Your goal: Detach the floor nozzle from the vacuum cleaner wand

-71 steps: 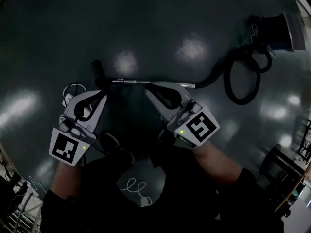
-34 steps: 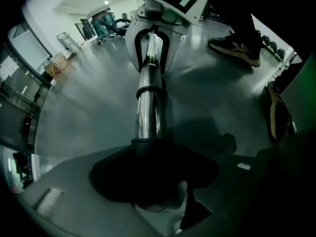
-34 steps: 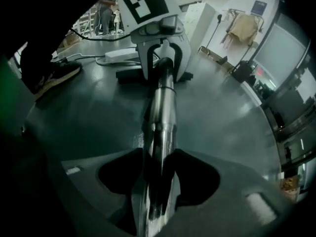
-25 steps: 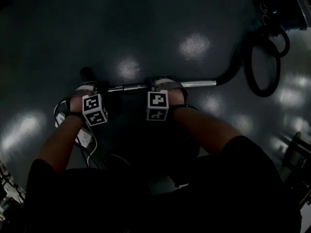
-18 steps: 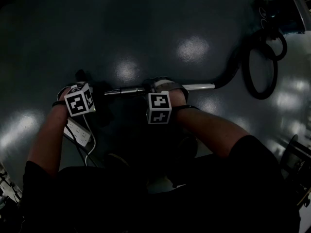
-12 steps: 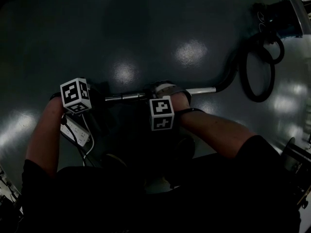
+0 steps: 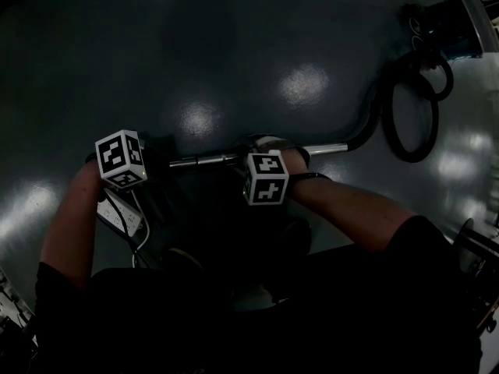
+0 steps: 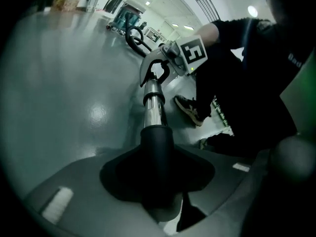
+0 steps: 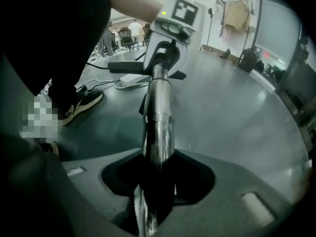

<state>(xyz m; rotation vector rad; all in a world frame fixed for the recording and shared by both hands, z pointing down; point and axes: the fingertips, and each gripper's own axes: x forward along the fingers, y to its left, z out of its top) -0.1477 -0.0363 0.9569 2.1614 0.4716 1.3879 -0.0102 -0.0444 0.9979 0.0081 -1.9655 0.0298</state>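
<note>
The chrome wand (image 7: 207, 160) runs across the head view, with the black hose (image 7: 405, 123) leading from its right end to the vacuum body (image 7: 444, 26). My left gripper (image 7: 129, 162) is at the wand's left end. In the left gripper view its jaws are shut around the nozzle's black neck (image 8: 157, 137), where the chrome tube (image 8: 154, 105) enters it. My right gripper (image 7: 263, 153) clamps mid-wand. Its jaws have just been closing on the wand (image 9: 159, 117), which lies between them. Each gripper view shows the other gripper: the right (image 8: 158, 70), the left (image 9: 165, 58). The nozzle's head is hidden.
A white power strip (image 7: 125, 213) with its cable lies on the dark glossy floor (image 7: 234, 45) below my left forearm. The person's shoe (image 9: 81, 102) rests near the wand. Racks and furniture (image 9: 247, 58) stand far across the floor.
Both grippers have come up toward the camera with the wand. The left one shifted left and rolled, so its marker cube shows a different face. The wand's left end has risen.
</note>
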